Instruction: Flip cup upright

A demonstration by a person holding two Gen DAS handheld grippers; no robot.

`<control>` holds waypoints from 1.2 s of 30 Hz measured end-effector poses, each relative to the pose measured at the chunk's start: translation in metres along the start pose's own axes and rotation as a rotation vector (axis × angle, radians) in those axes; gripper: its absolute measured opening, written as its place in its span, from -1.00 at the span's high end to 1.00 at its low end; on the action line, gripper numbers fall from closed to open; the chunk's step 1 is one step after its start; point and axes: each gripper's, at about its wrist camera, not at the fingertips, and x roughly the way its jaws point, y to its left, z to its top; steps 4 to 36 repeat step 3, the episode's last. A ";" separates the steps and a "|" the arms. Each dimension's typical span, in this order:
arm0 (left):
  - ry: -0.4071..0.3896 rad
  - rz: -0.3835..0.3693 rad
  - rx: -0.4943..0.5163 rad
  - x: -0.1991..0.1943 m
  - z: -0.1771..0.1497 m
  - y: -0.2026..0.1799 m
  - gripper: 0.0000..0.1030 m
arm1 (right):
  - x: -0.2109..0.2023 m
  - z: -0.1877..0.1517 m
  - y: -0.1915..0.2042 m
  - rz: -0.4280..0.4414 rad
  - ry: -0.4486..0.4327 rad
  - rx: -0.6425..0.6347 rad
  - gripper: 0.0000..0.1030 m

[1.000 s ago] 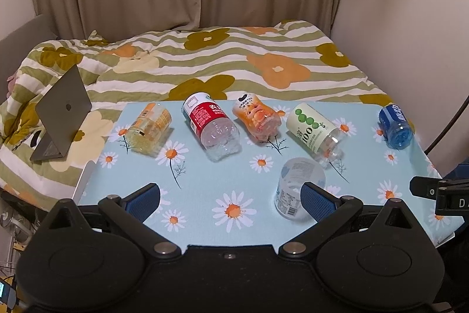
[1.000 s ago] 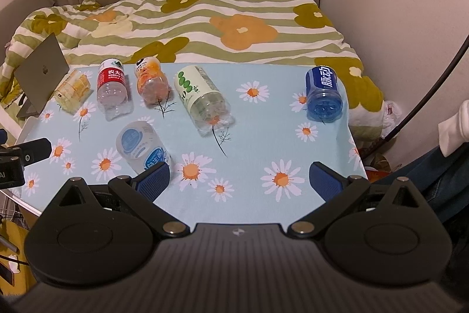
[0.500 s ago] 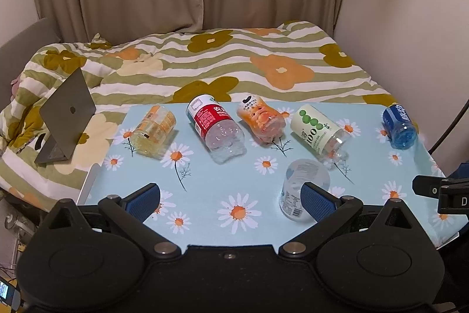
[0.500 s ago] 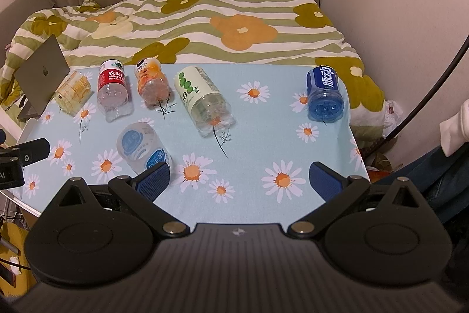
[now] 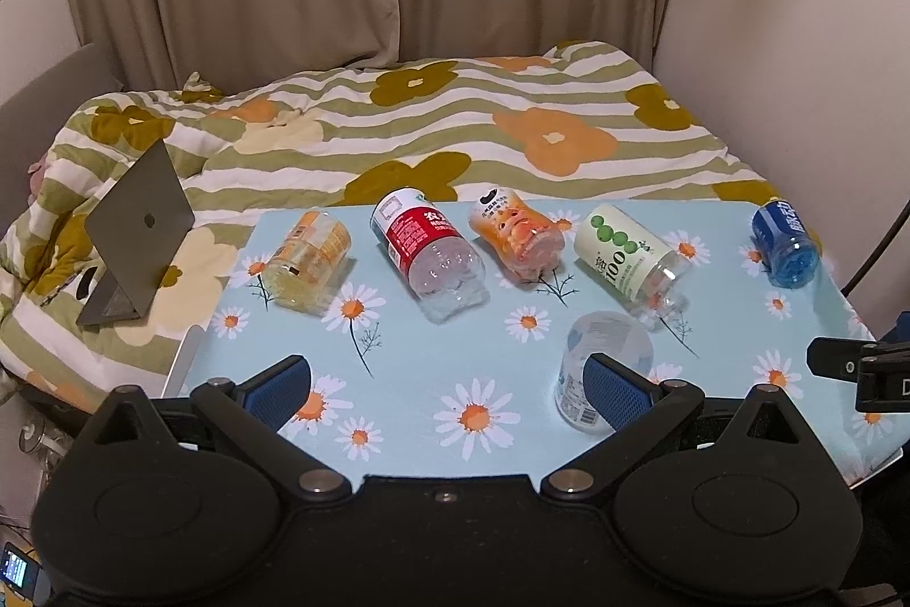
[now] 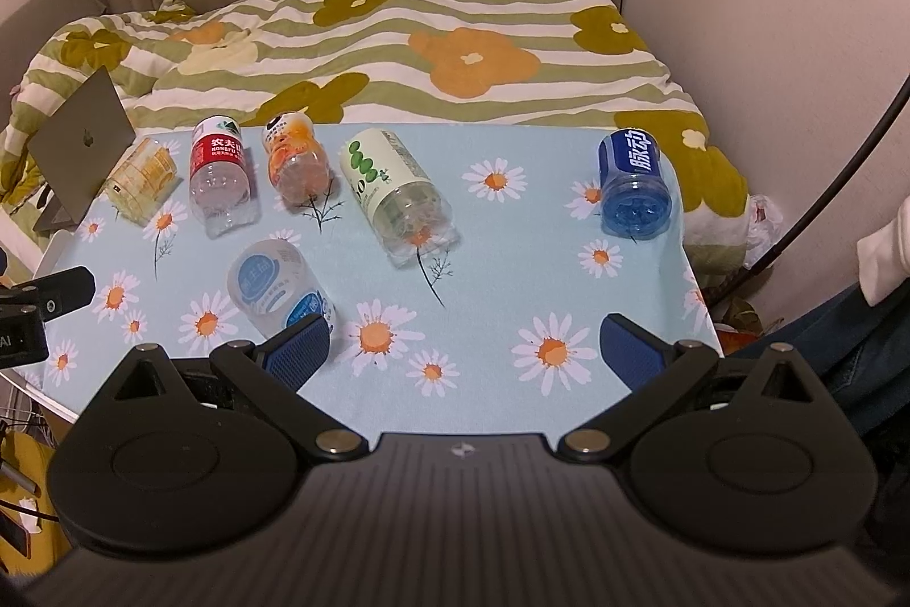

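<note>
Hovering with jaws wide apart and empty, left gripper [image 5: 446, 382] and right gripper [image 6: 466, 348] above the table [image 5: 500, 379].
Nearest cup [image 6: 278, 285] lies on its side at 10 o'clock from the right gripper; five cups lie farther, toward 12.

Left claw [image 5: 449, 382], right claw [image 6: 463, 351] agape.

Right pad [image 5: 617, 388] hides part of near cup [image 5: 591, 351].
</note>
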 end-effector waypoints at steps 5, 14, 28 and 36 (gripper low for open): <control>-0.006 0.002 -0.003 0.001 0.001 0.001 -1.00 | 0.000 0.000 0.000 -0.001 0.002 -0.001 -1.00; -0.006 0.002 -0.003 0.001 0.001 0.001 -1.00 | 0.000 0.000 0.000 -0.001 0.002 -0.001 -1.00; -0.006 0.002 -0.003 0.001 0.001 0.001 -1.00 | 0.000 0.000 0.000 -0.001 0.002 -0.001 -1.00; -0.006 0.002 -0.003 0.001 0.001 0.001 -1.00 | 0.000 0.000 0.000 -0.001 0.002 -0.001 -1.00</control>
